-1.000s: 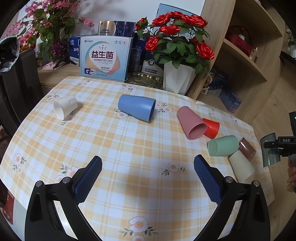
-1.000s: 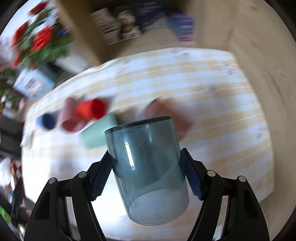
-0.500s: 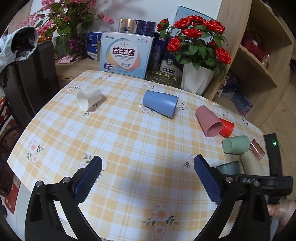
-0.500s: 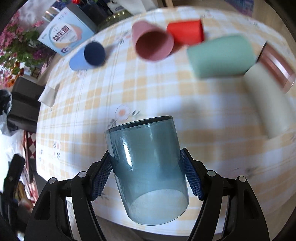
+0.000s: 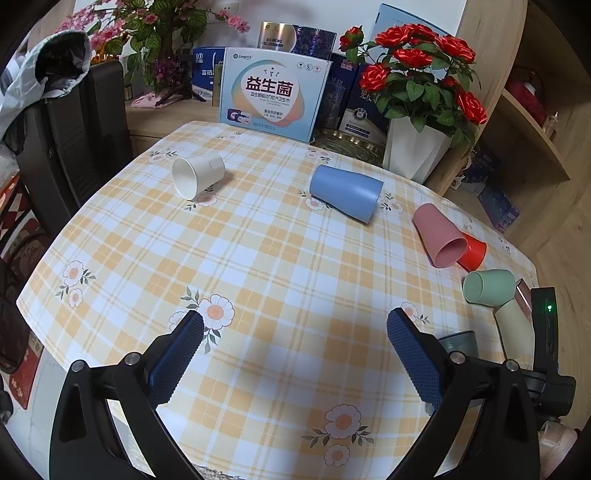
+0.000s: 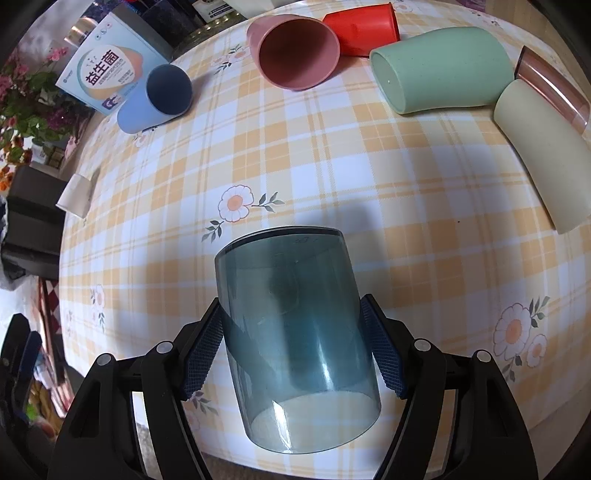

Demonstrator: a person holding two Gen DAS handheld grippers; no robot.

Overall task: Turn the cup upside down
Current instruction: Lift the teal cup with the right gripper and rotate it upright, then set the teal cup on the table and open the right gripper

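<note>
Left wrist view: the left gripper (image 5: pixel 295 350) sits at the bottom of the frame, its blue fingers (image 5: pixel 177 358) spread wide with nothing between them, above the checked tablecloth (image 5: pixel 258 258). A white cup (image 5: pixel 197 175) lies on its side at upper left, a blue cup (image 5: pixel 345 192) at upper centre. At right lie a pink cup (image 5: pixel 437 234) touching a red cup (image 5: pixel 472 253), then a green cup (image 5: pixel 489 287) and a cream cup (image 5: pixel 515 332) lower down. The teal cup (image 5: pixel 460 343) shows only partly at lower right, behind the left gripper's right finger. A box (image 5: pixel 271 98) and roses (image 5: pixel 417 62) stand along the top.

Right wrist view: the right gripper (image 6: pixel 291 349) fills the bottom, its blue pads (image 6: pixel 203 350) pinching the teal cup (image 6: pixel 295 332) at mid-height on both sides. The translucent cup occupies lower centre, its dark-rimmed end toward frame centre, its other end toward the lens. Whether it touches the tablecloth (image 6: pixel 332 166) I cannot tell. Across the top lie the blue cup (image 6: pixel 155 101), pink cup (image 6: pixel 295 53), red cup (image 6: pixel 364 27) and green cup (image 6: pixel 439 70). The cream cup (image 6: pixel 539 155) is at right, beside a brown cup (image 6: pixel 550 86). The white cup (image 6: pixel 75 195) is at the left edge.
</note>
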